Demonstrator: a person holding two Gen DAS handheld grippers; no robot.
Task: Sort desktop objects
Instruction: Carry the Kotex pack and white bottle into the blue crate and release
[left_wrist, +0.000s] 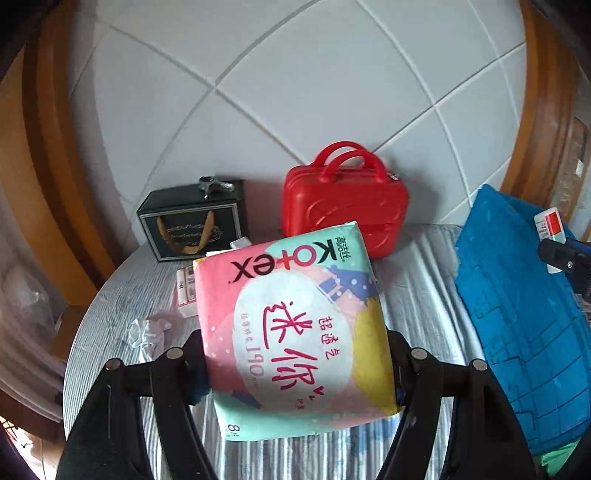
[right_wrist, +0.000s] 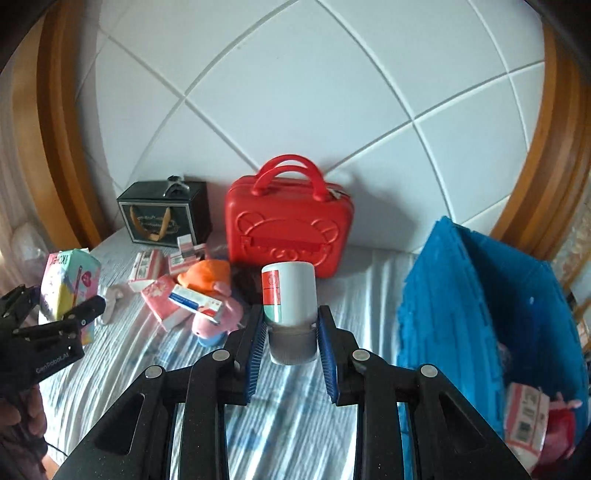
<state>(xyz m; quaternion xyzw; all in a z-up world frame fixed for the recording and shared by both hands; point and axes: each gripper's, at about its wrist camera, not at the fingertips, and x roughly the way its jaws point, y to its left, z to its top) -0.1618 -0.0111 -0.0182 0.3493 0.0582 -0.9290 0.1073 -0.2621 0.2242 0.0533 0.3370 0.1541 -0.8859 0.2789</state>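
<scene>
The left claw (left_wrist: 295, 354) pinches a soft, flat Kotex pack (left_wrist: 291, 332) by its two side edges, held clear above the striped cloth (left_wrist: 417, 280). The pack is pink and mint with a white oval, red Chinese lettering and a dark brand name — seen upside down from this claw's camera. Past its left edge lie a crumpled white scrap (left_wrist: 147, 332) and small pink-and-white boxes (left_wrist: 186, 291); farther ahead stand a black gift box (left_wrist: 192, 229) with a gold ribbon and a red case (left_wrist: 345, 210) with two handles, both against the white tiled wall (left_wrist: 295, 92).

The right claw (right_wrist: 291, 325) is nearly pressed together, its blue ribbed pads (right_wrist: 256, 354) gripping a small white bottle (right_wrist: 290, 295) at its grey cap, the bottle's body pointing away from the claw. Its label is red and green. To the right of this claw gapes a blue bag (right_wrist: 461, 302) holding a pink-and-white box (right_wrist: 524, 417) and something red. Ahead to the left, on the cloth, lies a heap of pink boxes and an orange-and-pink plush toy (right_wrist: 210, 280) — the red case stands beyond it.
</scene>
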